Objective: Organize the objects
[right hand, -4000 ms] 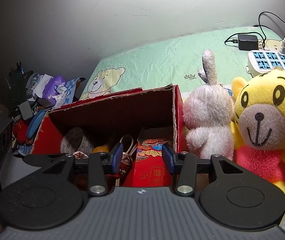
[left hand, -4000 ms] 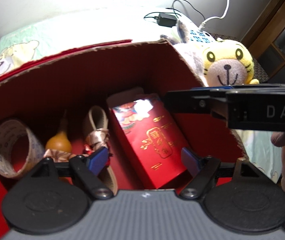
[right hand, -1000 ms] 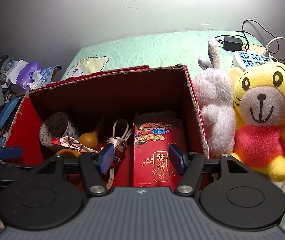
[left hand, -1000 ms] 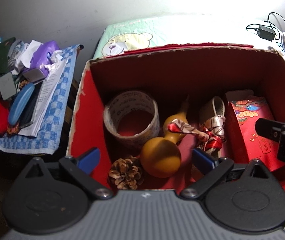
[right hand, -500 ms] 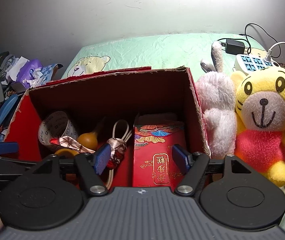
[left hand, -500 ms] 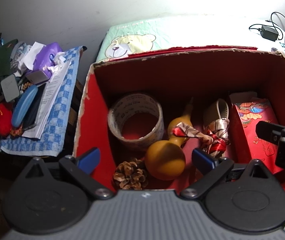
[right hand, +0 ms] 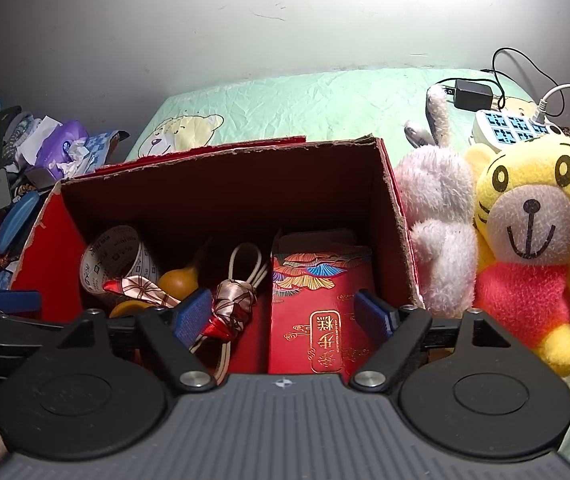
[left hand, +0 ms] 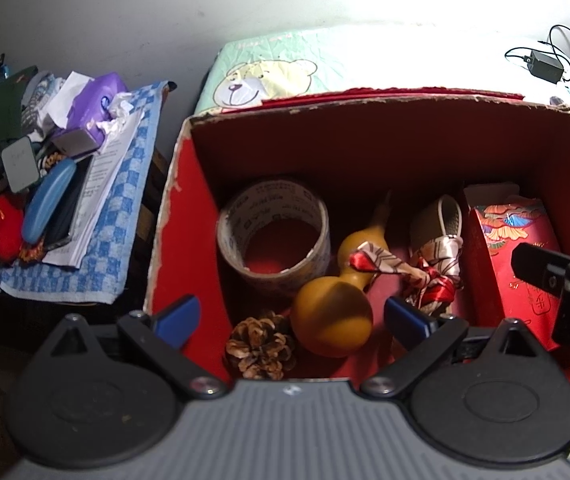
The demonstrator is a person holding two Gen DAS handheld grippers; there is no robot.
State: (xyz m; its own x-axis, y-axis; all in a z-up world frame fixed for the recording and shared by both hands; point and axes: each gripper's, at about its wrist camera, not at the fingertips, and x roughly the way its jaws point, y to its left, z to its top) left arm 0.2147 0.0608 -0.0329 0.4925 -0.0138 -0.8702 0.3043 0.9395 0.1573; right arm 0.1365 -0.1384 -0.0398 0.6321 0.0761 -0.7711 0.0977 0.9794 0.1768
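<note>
The right gripper [right hand: 285,316] has just opened its jaws wide; nothing is between them. The red packet [right hand: 321,304] stands at the box's [right hand: 221,184] right side, put away. The left gripper [left hand: 291,316] gapes, empty. Inside: one tape roll [left hand: 273,232], one gourd [left hand: 333,308], one pinecone [left hand: 261,346]. Two plush toys wait outside: a bunny [right hand: 437,224] and a tiger [right hand: 533,232].

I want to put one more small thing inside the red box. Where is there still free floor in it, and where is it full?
Inside the red box, bare floor shows behind the tape roll toward the back wall, and a strip between the gourd and the red packet. The front is crowded: pine cone, gourd and ribbon-tied cord lie close together.
</note>
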